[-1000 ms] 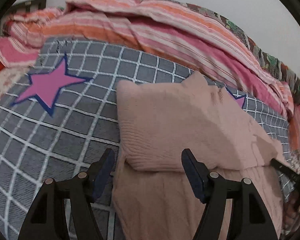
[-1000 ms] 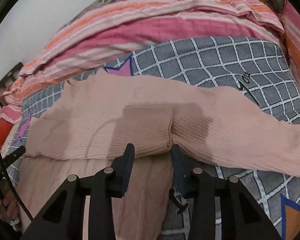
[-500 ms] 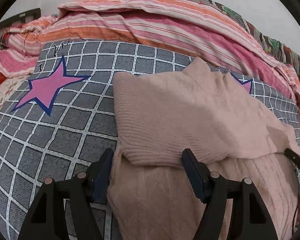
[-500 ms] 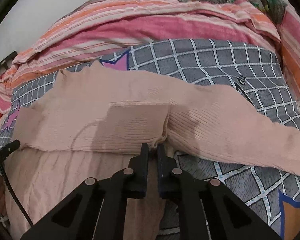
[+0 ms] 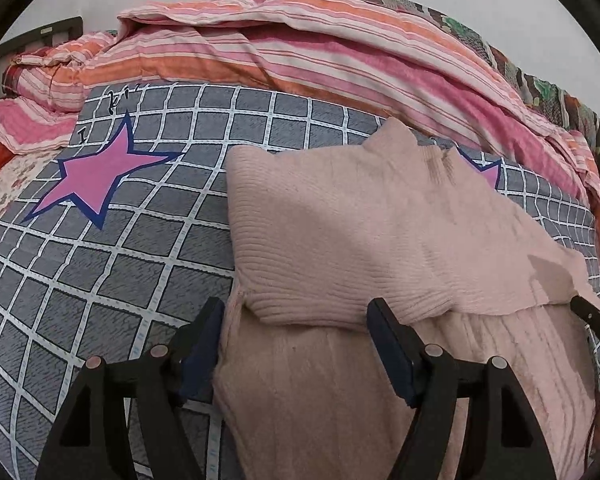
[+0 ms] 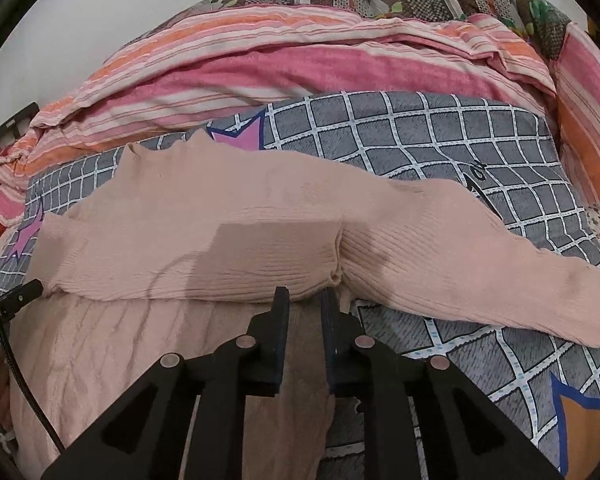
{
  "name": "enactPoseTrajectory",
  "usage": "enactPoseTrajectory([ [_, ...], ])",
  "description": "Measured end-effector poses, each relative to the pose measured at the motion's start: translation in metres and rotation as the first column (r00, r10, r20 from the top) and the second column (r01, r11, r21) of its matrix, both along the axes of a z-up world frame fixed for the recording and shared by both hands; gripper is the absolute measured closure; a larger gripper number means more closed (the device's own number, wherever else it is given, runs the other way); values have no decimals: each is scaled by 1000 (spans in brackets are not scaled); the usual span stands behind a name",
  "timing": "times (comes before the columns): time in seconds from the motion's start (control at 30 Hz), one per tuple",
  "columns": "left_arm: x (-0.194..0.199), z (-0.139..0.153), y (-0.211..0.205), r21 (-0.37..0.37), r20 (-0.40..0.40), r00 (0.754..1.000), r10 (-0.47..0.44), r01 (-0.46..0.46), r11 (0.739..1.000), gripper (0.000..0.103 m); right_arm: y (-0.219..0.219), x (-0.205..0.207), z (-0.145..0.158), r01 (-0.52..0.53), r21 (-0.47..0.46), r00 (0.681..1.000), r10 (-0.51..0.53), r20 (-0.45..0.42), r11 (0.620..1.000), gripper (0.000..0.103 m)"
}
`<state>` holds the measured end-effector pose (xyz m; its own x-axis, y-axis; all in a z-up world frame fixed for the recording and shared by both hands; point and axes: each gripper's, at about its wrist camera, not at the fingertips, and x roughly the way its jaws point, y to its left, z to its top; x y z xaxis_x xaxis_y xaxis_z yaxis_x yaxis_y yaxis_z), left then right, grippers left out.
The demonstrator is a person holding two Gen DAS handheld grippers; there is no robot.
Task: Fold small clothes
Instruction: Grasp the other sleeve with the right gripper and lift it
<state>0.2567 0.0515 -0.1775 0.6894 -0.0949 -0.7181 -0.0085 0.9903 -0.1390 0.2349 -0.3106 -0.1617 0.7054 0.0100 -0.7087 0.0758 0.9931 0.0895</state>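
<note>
Sweater (image 5: pixel 372 240), pale pink knit, lies folded across the grey checked bedspread (image 5: pixel 120 264). Left tool (image 5: pixel 296 320) stands spread, jaws opening, straddling the near left corner of the fold without pressing it. Right tool (image 6: pixel 305 300) is narrowly parted and opening just before the hem, beside the sleeve (image 6: pixel 480 264).

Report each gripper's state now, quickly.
Left gripper: open, jaws opening, astride the pink sweater's folded edge.
Right gripper: narrow gap, jaws opening, sweater edge between them.
</note>
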Motion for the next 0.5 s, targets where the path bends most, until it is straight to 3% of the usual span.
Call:
enactPoseTrajectory([
  [0.1,-2,0,1,-9,2,1000,-10,10,1000,31,-4,-6,8,5,17,1000,-5,20,1000,72],
  [0.17,-3,0,3,-23,3,1000,-12,12,1000,30,-16,-16,20,13,61,998,-16,58,998,52],
  [0.27,-5,0,6,-43,5,1000,-15,15,999,30,-35,-32,37,50,40,992,-54,112,998,34],
  [0.37,-4,0,6,-54,4,1000,-15,15,998,30,-66,-50,51,135,3,979,-134,155,991,34],
  [0.5,-4,-1,9,-84,0,1000,-22,22,996,28,-121,-68,52,247,52,958,-252,135,968,33],
])
